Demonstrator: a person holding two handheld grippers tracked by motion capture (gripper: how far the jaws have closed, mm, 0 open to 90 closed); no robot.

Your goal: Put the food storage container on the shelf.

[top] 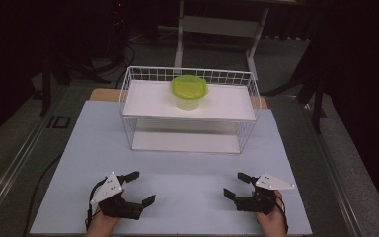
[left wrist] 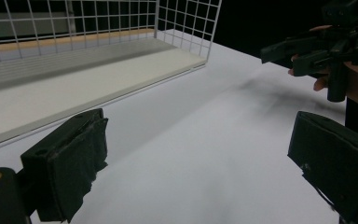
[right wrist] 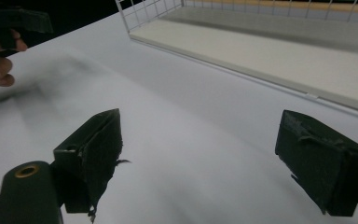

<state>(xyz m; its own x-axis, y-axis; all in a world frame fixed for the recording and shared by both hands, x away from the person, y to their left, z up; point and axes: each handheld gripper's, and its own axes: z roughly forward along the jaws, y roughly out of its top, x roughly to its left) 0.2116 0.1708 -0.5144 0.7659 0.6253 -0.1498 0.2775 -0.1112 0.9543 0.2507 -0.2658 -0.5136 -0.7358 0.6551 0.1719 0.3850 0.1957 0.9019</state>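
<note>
While both tongs rest wide and empty on the bench | left tongs 7 o'clock, right tongs 5 o'clock | tub on rack shelf, 12 o'clock | step: pre-reach; next: reach forward to tub.

left tongs agape | right tongs agape | container on rack

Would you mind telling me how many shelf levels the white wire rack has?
2: the white wire rack's upper shelf carries the green-lidded container; its lower shelf sits at table level.
</note>
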